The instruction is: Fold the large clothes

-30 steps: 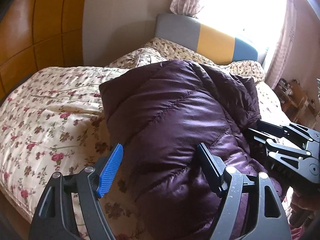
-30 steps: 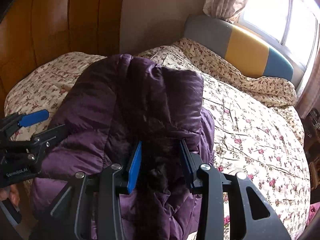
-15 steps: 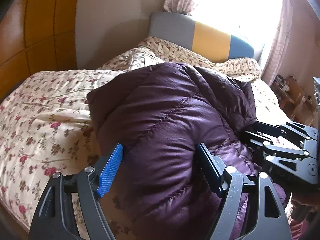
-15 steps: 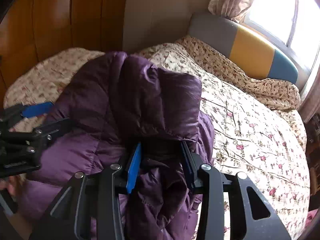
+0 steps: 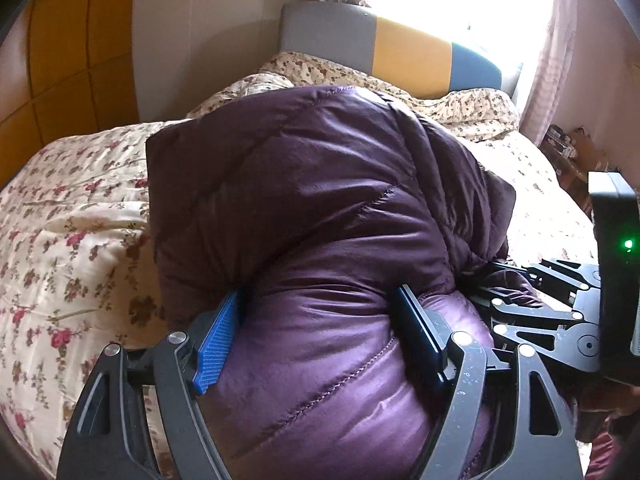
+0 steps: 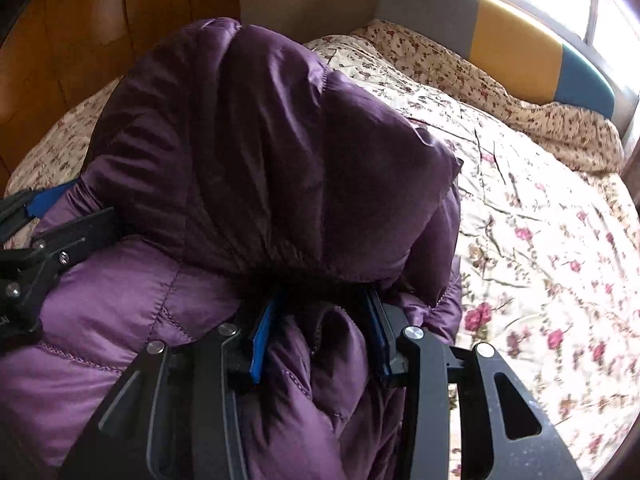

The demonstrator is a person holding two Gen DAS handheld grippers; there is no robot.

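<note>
Blue-padded fingers (image 6: 262, 340) of the right gripper (image 6: 320, 332) are clamped on a bunched fold of the quilted, shiny purple down jacket (image 6: 248, 168); the fingers (image 5: 218, 340) of the left gripper (image 5: 320, 332) stand wider apart, pressed against either side of a thick padded roll of the same jacket (image 5: 312, 200), so they appear to grip it, though how firmly cannot be told. The jacket is held up between the two grippers, its upper panel doubled forward over them and its lower part resting on the cream quilted bedspread with red flowers (image 5: 72, 216). Compared with a second ago, the folded panel stands taller and nearer in both views, hiding more of the bedspread behind it, and the right gripper (image 5: 560, 308) sits closer beside the left, with a green indicator light (image 5: 629, 245) now visible on its body. This suggests the lengthwise halves are being brought together, so a fold appears under way rather than finished. Beyond lie the grey, yellow and blue padded headboard (image 6: 516, 48), the wooden wall panels (image 5: 52, 60) and a bright curtained window (image 5: 500, 0).
</note>
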